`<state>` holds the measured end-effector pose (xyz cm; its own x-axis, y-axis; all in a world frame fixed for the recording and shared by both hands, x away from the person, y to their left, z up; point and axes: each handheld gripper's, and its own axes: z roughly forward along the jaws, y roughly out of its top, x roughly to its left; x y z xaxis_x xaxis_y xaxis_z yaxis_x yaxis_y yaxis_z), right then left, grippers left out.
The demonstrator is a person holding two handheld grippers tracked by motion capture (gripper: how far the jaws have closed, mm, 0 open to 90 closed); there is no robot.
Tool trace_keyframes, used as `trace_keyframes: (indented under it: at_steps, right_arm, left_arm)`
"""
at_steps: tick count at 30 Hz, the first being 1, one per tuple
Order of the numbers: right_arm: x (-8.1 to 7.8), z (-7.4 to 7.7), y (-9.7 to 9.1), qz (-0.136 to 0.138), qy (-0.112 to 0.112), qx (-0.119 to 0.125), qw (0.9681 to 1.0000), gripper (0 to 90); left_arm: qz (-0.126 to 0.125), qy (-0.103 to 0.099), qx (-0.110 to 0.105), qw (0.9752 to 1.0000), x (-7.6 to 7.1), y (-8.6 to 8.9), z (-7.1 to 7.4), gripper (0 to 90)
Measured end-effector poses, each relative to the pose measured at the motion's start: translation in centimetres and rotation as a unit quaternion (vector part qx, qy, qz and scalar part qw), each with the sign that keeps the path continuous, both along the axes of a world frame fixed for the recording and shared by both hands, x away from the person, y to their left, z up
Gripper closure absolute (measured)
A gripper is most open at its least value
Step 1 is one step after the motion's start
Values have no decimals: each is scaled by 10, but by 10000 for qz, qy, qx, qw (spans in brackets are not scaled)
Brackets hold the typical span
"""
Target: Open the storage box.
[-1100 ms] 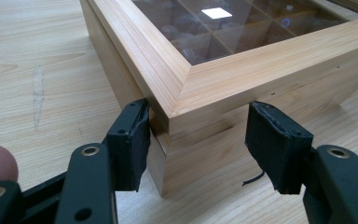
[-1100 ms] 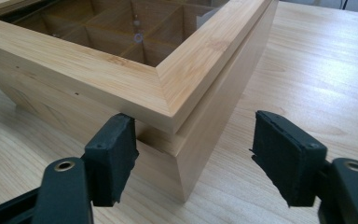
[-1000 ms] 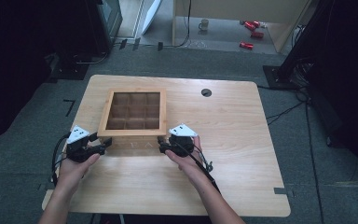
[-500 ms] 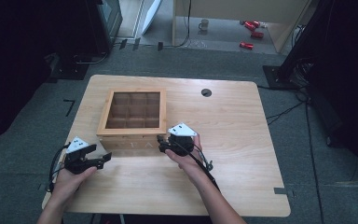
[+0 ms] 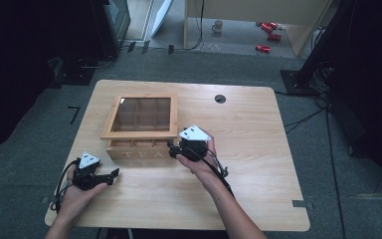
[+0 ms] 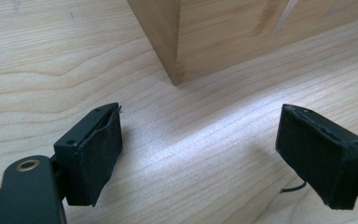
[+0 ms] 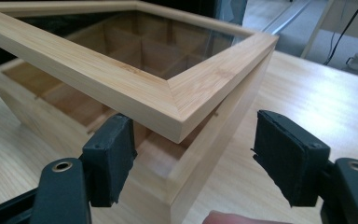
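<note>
The wooden tea box [image 5: 142,127] sits on the table [image 5: 258,149], left of its middle, its glass-paned lid [image 5: 140,117] lifted slightly at the front. In the high view, the right gripper [image 5: 175,147] sits at the box's near right corner, while the left gripper [image 5: 110,175] rests apart, near the table's near left edge.

In the left gripper view, the left gripper [image 6: 200,154] stands wide open, holding nothing, the box corner [image 6: 177,42] ahead.

In the right gripper view, the right gripper [image 7: 193,158] stands open, straddling the box corner [image 7: 182,163], one jaw beneath the raised lid [image 7: 135,86].
</note>
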<state>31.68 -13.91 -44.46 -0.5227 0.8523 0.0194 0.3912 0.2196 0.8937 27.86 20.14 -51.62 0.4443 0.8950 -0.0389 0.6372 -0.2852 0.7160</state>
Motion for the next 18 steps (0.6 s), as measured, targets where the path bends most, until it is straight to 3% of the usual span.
trace_keyframes:
  at_steps: [4, 13, 18]
  right_arm:
    - [4, 10, -1, 47, -132, 24, 9999, 290]
    - [20, 38, -4, 186, -483, 55, 9986, 274]
    - [31, 48, -2, 229, -529, -29, 9983, 274]
  left_arm:
    - [27, -79, 258, 9996, -2, -5, -1, 156]
    - [42, -57, 149, 9999, -1, -4, -1, 157]
    - [50, -51, 53, 10000, -1, -2, -1, 157]
